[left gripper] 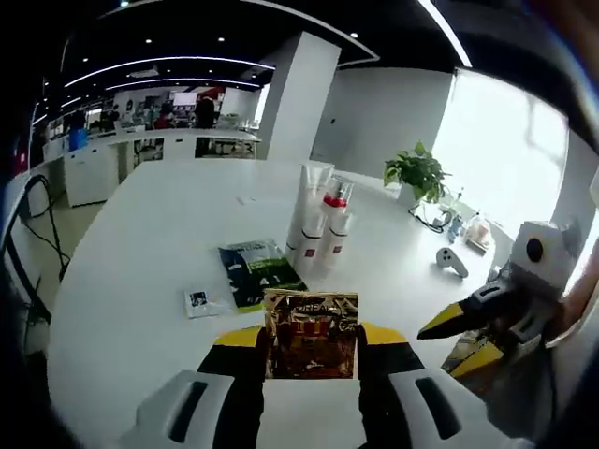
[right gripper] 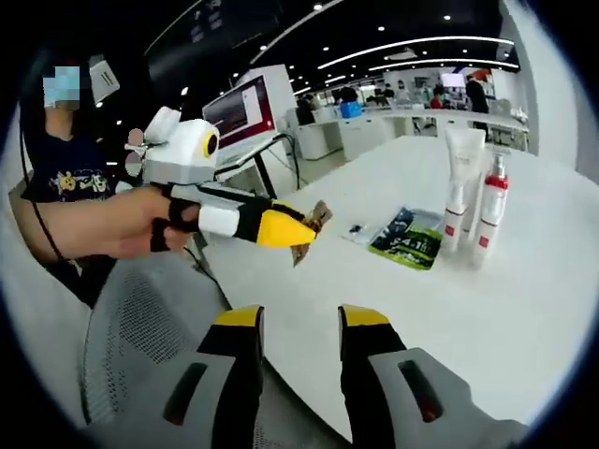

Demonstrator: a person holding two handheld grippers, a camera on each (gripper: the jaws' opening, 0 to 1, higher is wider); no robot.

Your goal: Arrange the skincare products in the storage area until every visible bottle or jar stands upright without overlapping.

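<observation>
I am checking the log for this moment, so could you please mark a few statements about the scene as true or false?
1. The left tongs grip a gold sachet. True.
2. The right tongs hold a tube. False: they are open with nothing between them.
3. The white tubes and the red-capped bottle stand upright together on the white table. True.
4. The dark green packet stands upright. False: it lies flat on the table.
5. A potted plant stands beyond the bottles. True.
</observation>
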